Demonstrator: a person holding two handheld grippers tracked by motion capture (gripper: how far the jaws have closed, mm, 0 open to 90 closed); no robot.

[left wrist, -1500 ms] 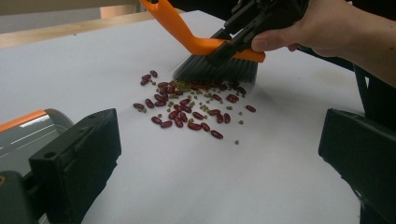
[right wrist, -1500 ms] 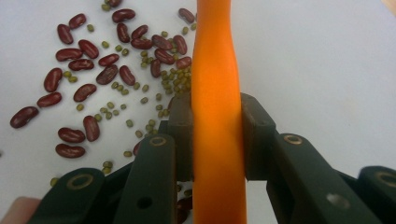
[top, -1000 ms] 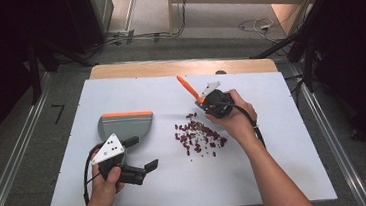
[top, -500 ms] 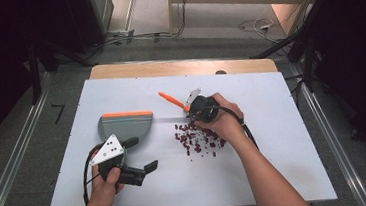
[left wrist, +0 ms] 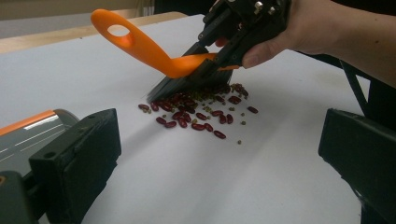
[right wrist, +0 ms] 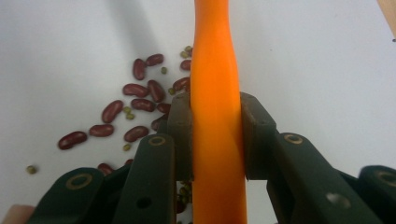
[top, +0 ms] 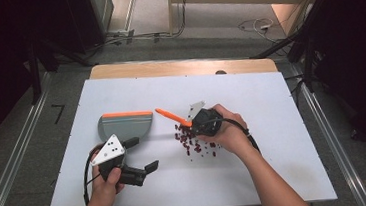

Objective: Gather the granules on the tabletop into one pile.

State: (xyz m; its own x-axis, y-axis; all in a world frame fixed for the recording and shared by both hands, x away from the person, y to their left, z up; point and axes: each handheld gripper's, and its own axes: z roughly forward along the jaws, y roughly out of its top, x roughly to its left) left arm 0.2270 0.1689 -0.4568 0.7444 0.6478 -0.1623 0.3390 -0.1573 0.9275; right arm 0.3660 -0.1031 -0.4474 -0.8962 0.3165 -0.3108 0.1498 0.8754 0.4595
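An orange-handled brush [top: 169, 115] with black bristles [left wrist: 187, 86] is clamped in my right gripper [top: 205, 121], whose jaws press on both sides of the handle [right wrist: 215, 56]. The bristles rest on the far edge of a pile of red beans [top: 194, 143] mixed with small green ones [left wrist: 196, 114]. A grey dustpan [top: 125, 125] with an orange edge lies to the left of the pile. My left gripper [top: 143, 155] sits just in front of the dustpan, open, with nothing between its jaws [left wrist: 219, 130]. It faces the beans [right wrist: 130, 102].
The white tabletop [top: 277, 165] has free room on the right and along the front. A wooden strip [top: 178, 67] runs along the far edge. Cables [top: 85, 184] trail from both grippers, and metal rails flank the table.
My right hand has moved left and down with the brush, whose handle has swung toward the dustpan and whose bristles have come onto the beans. The left hand has stayed put.
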